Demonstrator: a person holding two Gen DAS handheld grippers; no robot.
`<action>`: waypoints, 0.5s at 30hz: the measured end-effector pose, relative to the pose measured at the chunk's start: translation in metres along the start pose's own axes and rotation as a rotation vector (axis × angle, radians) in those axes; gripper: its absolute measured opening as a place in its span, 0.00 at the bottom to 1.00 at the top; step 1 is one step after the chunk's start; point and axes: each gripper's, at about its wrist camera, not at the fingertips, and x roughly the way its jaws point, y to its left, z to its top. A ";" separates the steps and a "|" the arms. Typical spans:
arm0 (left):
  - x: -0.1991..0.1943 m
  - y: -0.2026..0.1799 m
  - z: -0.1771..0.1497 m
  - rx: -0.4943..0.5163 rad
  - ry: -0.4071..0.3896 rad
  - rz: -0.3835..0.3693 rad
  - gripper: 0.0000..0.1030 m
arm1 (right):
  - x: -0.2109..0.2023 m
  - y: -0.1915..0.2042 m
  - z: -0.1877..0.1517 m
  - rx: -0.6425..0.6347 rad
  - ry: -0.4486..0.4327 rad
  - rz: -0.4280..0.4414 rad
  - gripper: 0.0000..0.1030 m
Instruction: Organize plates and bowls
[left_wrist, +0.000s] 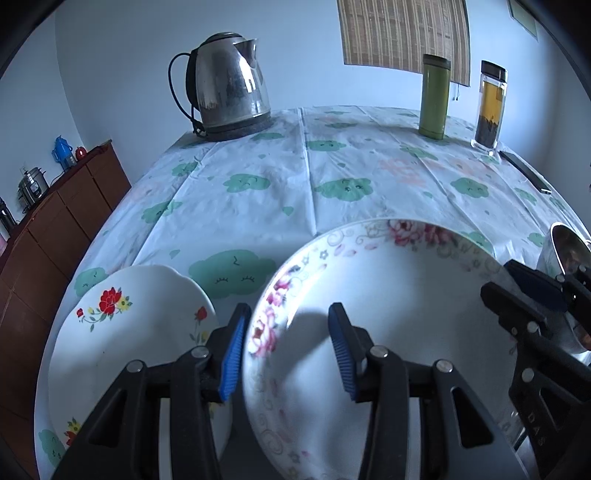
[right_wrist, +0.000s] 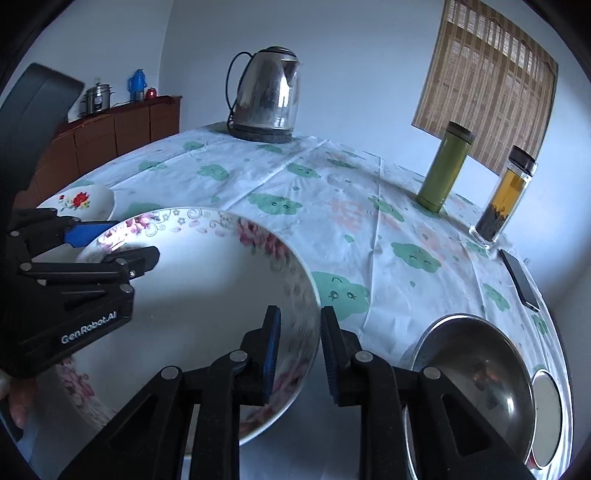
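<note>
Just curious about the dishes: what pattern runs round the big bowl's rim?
Pink flowers with grey scrollwork on the big bowl, clearest in the right wrist view.

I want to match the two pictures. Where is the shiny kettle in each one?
Left wrist view: kettle stands upper left of centre, at the table's far edge.
Right wrist view: kettle sits top centre, also at the far edge.
Shared landmark: the green bottle, to its right in both.

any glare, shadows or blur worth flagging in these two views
Left wrist view: the pink-flowered plate has a soft, blurred rim and carries a dark shadow beside the jaws; the kettle shows bright streaks. Right wrist view: the steel bowl mirrors its surroundings; fisheye bends the tablecloth edges.
</note>
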 end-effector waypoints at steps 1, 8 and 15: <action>0.000 0.001 0.000 0.001 -0.001 0.000 0.42 | 0.000 0.001 0.000 -0.007 -0.001 -0.010 0.23; 0.000 0.000 0.000 0.001 0.000 0.001 0.42 | 0.000 0.005 0.000 -0.011 0.000 -0.014 0.23; 0.000 0.000 0.000 0.003 -0.001 0.002 0.42 | -0.001 0.004 -0.001 -0.007 -0.003 -0.009 0.23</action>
